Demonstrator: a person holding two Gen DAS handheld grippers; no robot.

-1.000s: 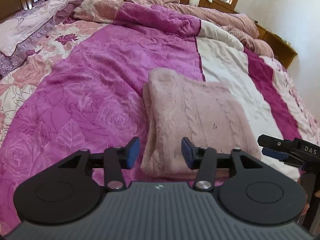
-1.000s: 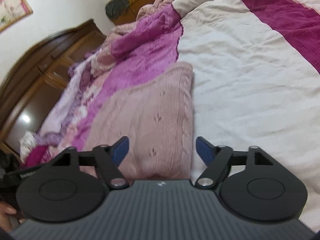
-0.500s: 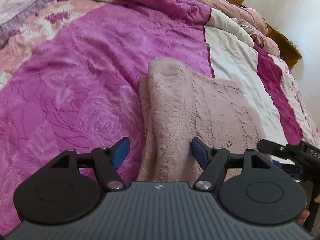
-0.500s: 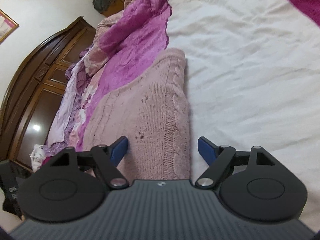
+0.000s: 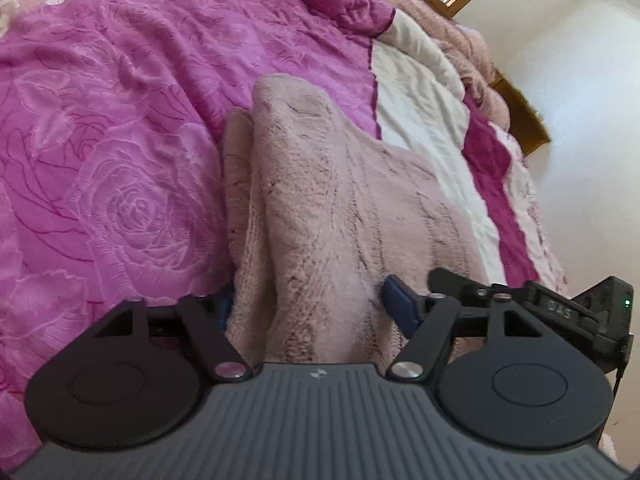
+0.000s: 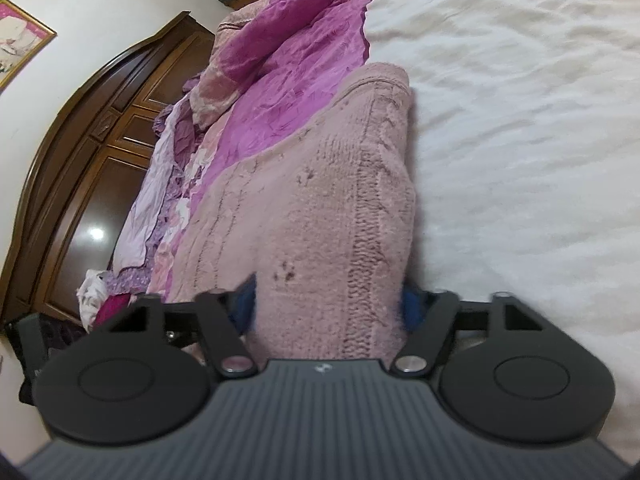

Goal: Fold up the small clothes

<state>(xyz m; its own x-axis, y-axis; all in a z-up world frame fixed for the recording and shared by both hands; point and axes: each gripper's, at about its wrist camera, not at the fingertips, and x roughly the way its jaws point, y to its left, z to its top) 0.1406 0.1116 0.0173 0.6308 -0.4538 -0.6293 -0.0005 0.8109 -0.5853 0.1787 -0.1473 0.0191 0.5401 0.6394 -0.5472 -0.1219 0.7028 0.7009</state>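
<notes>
Two grippers are at the near edge of one pink cable-knit sweater (image 5: 320,200), which lies on the bed across the border between the magenta rose-pattern quilt (image 5: 120,140) and the cream panel of the quilt (image 6: 520,120). We see the sweater already folded into a compact rectangle with layered edges, so we judge that most of the folding is done.

The left gripper (image 5: 308,308) has the near left corner of the sweater between its blue pads; its jaws have just been closing, and the fabric bulges up between them. The pad at 9 o'clock is mostly buried in the knit, the one at 3 o'clock rests against it. We read this as a grip on the corner (though how firm the pinch is we cannot tell).

The right gripper (image 6: 328,308) straddles the near right corner in the same way. Its jaws have also just been closing, and both blue pads press into the fuzzy knit.

What remains, in our judgement, is one more fold: lifting this near edge toward 12 o'clock onto the far half, then smoothing. No other small clothes are clearly visible, except some crumpled fabric at 9 o'clock in the right wrist view, which is too unclear to name.
</notes>
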